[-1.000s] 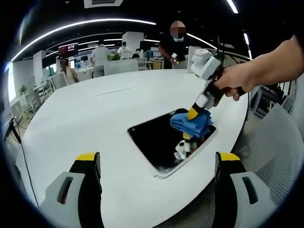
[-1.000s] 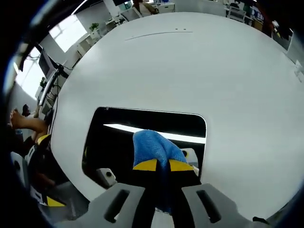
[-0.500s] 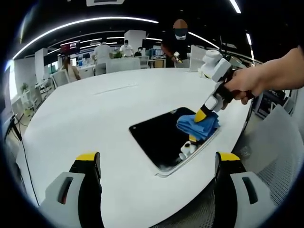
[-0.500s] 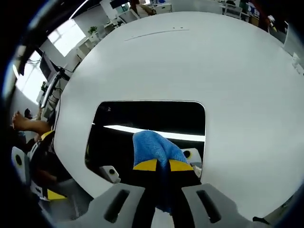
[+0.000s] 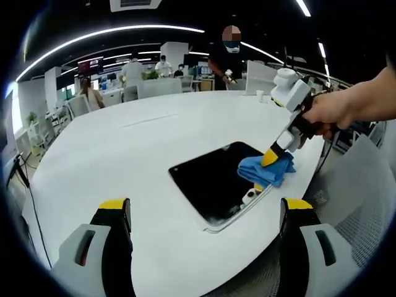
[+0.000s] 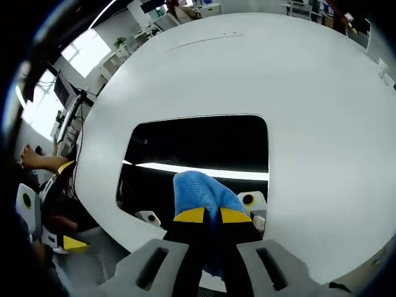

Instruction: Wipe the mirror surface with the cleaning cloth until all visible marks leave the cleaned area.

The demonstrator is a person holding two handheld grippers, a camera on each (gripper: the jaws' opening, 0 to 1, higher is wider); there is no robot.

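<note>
Right gripper (image 6: pixel 206 215) clenches the soft, light cloth (image 6: pixel 198 193) bunched at its tips, pressed on the fragile, slick mirror (image 6: pixel 198 145) ahead; left gripper (image 5: pixel 207 213) hangs released.

Large white oval desk (image 5: pixel 117 154), smooth and bare across most of its top, faint seam line toward the far side. Dark rectangular mirror (image 5: pixel 210 179) with rounded corners and a pale rim lying flat on it, close to the near edge, reflecting a bright ceiling strip in the right gripper view (image 6: pixel 198 145). Blue cleaning cloth (image 5: pixel 266 170) pressed at the mirror's edge nearest the desk rim (image 6: pixel 195 192).
</note>
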